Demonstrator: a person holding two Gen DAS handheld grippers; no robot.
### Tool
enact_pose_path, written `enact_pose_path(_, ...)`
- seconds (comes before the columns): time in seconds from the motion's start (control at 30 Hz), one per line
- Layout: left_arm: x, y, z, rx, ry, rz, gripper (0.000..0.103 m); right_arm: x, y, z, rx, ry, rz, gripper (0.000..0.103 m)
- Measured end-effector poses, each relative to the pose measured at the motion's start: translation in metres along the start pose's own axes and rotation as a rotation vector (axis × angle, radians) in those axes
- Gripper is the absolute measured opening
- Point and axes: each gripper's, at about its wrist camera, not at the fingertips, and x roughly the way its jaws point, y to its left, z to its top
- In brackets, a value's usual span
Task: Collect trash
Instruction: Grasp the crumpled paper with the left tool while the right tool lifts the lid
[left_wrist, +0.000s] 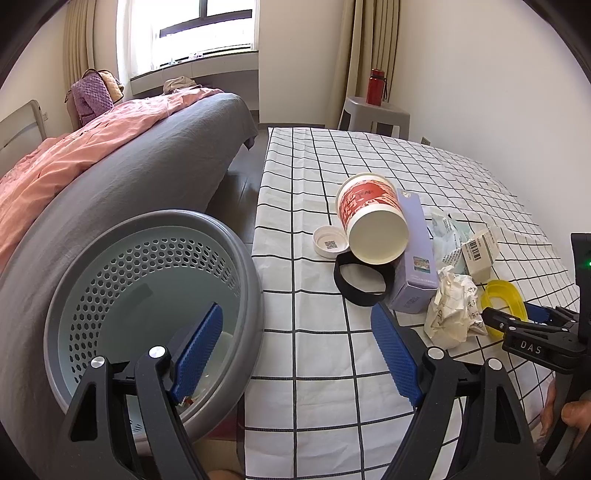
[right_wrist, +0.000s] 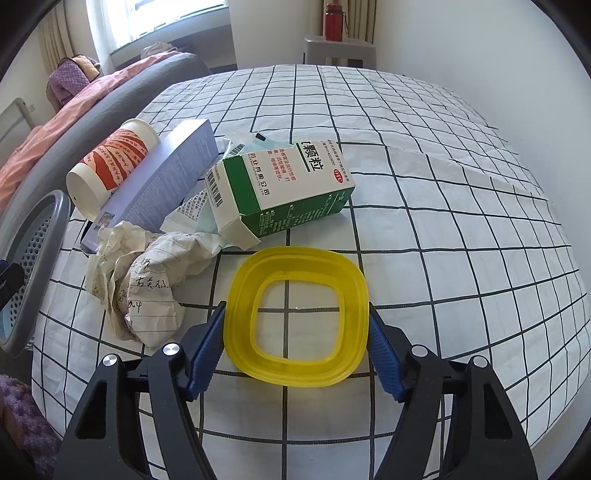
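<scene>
A grey waste basket (left_wrist: 243, 258) with a perforated liner stands left of the checked table (left_wrist: 314, 350). My left gripper (left_wrist: 297, 310) hangs open and empty over the gap between the basket's rim and the table. On the table lies a trash pile: a red-and-white paper cup (left_wrist: 369, 210) on its side, a lilac box (left_wrist: 413, 251), crumpled paper (left_wrist: 454, 306), a green-and-white medicine box (right_wrist: 288, 184), a white cap (left_wrist: 328, 242) and a black band (left_wrist: 362, 280). My right gripper (right_wrist: 295, 314) has its blue pads against both sides of a yellow ring lid (right_wrist: 240, 295) that lies flat on the cloth.
A bed (left_wrist: 147, 158) with a pink cover runs along the left, behind the basket. A grey stool (left_wrist: 373, 114) with a red bottle (left_wrist: 376, 86) stands at the far wall. A plastic packet (right_wrist: 192, 210) lies under the boxes. The table's right half (right_wrist: 461, 221) is bare cloth.
</scene>
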Motion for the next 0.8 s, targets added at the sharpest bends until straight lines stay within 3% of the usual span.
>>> enact_pose_path(0.43, 0.008, -0.010, 0.000, 0.021, 0.035, -0.005, 0.079, -0.027, -0.016, -0.001, 0.056, -0.060, 0.037, 0.068)
enact_pose_path(0.8, 0.017, -0.070, -0.018, 0.040, 0.087, -0.078, 0.079, -0.036, -0.036, 0.002, 0.103, -0.072, 0.054, 0.068)
